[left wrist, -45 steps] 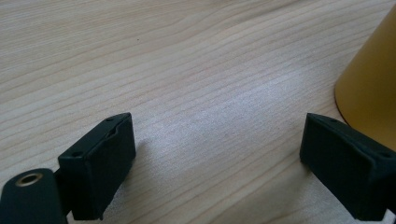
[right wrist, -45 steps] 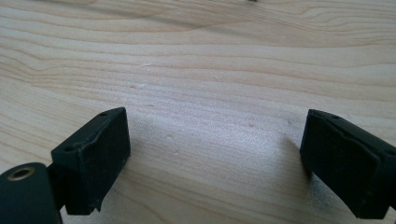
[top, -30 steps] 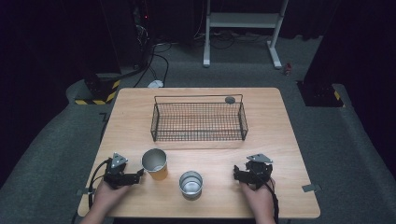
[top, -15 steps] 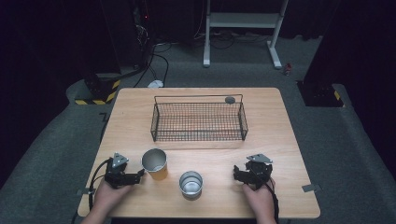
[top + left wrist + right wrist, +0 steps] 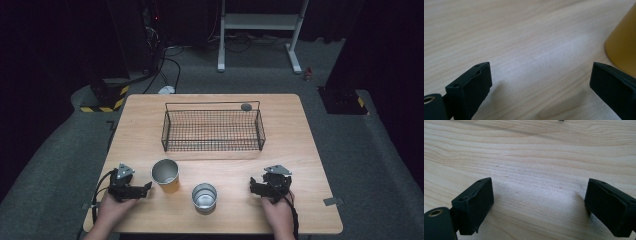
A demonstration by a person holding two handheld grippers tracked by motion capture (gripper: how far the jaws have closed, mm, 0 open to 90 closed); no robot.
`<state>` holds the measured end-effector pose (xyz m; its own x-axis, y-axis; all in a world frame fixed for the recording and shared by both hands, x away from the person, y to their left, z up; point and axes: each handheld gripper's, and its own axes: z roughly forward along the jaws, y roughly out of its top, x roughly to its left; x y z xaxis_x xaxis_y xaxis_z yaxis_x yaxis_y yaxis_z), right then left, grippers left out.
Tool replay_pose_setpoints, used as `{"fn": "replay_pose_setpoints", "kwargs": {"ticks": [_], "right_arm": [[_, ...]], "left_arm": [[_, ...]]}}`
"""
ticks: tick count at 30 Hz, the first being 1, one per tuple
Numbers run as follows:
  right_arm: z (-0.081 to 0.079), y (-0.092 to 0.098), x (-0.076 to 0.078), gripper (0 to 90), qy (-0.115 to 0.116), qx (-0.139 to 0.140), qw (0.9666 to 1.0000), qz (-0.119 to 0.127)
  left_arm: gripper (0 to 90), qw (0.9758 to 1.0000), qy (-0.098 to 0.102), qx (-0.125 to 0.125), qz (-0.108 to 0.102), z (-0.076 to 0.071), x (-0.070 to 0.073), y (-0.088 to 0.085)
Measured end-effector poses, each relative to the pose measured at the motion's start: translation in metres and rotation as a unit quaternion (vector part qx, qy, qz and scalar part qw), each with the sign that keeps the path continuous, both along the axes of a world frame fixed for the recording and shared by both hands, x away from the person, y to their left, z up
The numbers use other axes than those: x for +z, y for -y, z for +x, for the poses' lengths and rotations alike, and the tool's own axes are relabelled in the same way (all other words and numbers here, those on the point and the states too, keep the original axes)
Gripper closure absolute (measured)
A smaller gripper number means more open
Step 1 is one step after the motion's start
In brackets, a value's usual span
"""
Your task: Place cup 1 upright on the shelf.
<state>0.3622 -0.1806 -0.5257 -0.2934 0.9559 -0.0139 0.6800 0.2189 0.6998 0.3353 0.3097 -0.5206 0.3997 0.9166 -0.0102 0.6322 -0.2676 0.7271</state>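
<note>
Down at the lower left of the high view, the left tool lies on the wooden tabletop, held by a hand that comes in from the bottom edge. Its jaws have just been opening and now stand spread, with bare wood between them in the left gripper view — nothing is pinched. Just to the right of its tips stands the yellow cup, upright with its mouth up; in the left gripper view its yellow wall shows at the right edge, beside the right-hand jaw but not between the two.

Toward the lower right, the right tool rests on the tabletop too, jaws spread over bare wood. Between the two tools, low in the frame, stands a silver cup, near the yellow one but apart from it. A black wire basket sits at the middle of the tabletop, well above both cups.
</note>
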Motion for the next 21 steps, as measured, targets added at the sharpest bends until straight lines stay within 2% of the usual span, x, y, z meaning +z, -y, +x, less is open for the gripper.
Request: {"fn": "replay_pose_setpoints", "kwargs": {"ticks": [1, 4, 7, 11, 14, 15, 16, 21], "right_arm": [[-0.001, 0.0, 0.0, 8.6, 0.001, 0.002, 1.0, -0.001], [-0.001, 0.0, 0.0, 8.6, 0.0, 0.001, 1.0, 0.0], [0.0, 0.001, 0.0, 8.4, 0.0, 0.005, 1.0, 0.0], [0.0, 0.001, 0.0, 8.4, 0.0, 0.005, 1.0, 0.0], [0.0, 0.001, 0.0, 8.5, 0.0, 0.005, 1.0, 0.0], [0.0, 0.001, 0.0, 8.4, 0.0, 0.005, 1.0, 0.0], [0.0, 0.001, 0.0, 8.5, 0.0, 0.005, 1.0, 0.0], [0.0, 0.0, 0.0, 8.4, 0.0, 0.006, 1.0, 0.0]], "left_arm": [[4.5, 1.0, 0.003, 0.0, -0.006, 0.0, 0.001, 0.0], [3.8, 0.9999, 0.007, -0.011, 0.004, -0.002, 0.001, 0.002], [2.8, 0.9998, 0.011, -0.015, -0.002, -0.005, 0.004, -0.001], [2.4, 0.9989, 0.036, -0.01, -0.028, -0.01, 0.015, -0.008], [2.1, 0.9979, 0.05, -0.008, -0.04, -0.009, 0.021, -0.01], [2.2, 0.9979, 0.052, -0.01, -0.038, -0.009, 0.022, -0.011], [2.2, 0.9975, 0.052, -0.007, -0.046, -0.009, 0.022, -0.011], [2.1, 0.9978, 0.049, -0.019, -0.04, -0.01, 0.021, -0.011]]}}
